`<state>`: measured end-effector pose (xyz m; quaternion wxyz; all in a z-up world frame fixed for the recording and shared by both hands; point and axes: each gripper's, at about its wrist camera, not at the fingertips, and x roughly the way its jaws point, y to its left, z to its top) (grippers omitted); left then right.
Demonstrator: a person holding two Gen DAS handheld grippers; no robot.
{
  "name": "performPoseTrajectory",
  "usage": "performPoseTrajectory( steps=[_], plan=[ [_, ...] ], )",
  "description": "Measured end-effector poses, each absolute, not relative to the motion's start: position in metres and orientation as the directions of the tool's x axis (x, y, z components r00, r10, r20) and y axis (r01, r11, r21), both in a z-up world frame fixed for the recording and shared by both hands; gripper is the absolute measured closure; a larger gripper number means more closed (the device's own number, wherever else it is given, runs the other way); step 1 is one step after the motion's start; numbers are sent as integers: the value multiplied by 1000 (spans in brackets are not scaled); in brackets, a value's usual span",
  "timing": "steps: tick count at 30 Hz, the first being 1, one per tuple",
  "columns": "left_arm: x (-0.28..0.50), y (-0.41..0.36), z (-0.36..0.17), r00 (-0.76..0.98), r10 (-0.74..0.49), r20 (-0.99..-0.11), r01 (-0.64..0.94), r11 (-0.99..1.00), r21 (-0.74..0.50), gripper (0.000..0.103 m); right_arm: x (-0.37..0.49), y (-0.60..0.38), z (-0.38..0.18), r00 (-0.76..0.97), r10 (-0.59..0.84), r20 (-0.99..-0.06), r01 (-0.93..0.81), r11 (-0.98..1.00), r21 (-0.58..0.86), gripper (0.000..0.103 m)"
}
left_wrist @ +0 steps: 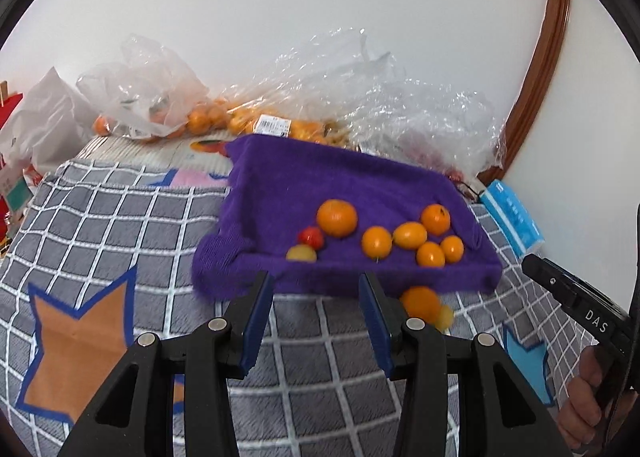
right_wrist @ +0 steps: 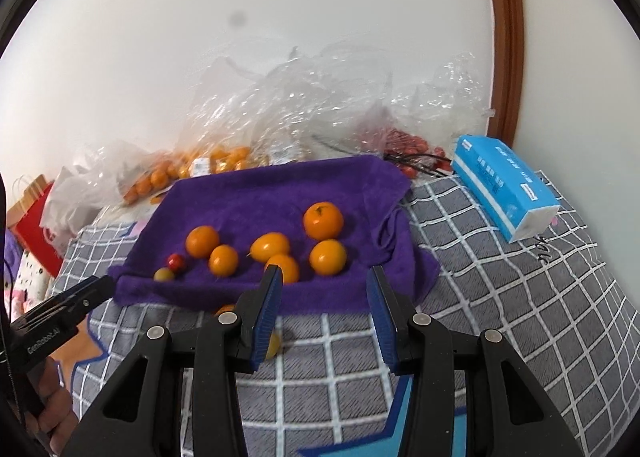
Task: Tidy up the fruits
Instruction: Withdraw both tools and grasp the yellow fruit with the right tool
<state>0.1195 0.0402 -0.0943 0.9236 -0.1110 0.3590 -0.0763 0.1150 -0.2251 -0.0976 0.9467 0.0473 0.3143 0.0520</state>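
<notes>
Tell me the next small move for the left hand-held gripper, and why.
Probably ease the left hand-held gripper forward and to its right, down over the orange lying on the checked blanket just off the purple towel's near edge. Its jaws are open and empty, and that orange, with a small yellow fruit beside it, sits apart from the fruit gathered on the towel.

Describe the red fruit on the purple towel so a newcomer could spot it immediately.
Find the purple towel spread on the checked blanket. At its near left corner sits the red fruit, beside a yellowish one. It alone is red; most others are larger and orange.
</notes>
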Motion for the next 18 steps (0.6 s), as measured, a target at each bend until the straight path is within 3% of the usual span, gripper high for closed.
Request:
performPoseTrajectory(
  steps=[5, 18],
  plan=[
    [112, 42, -98, 720, -210, -662, 74, 971, -228, 53, 106, -218, -107, 786, 148, -601, -89, 988, 127, 59],
    [122, 51, -134, 654, -189, -733, 48, 977, -209, 53, 108, -202, -139, 722, 191, -665, -137, 982, 133, 63]
  ],
)
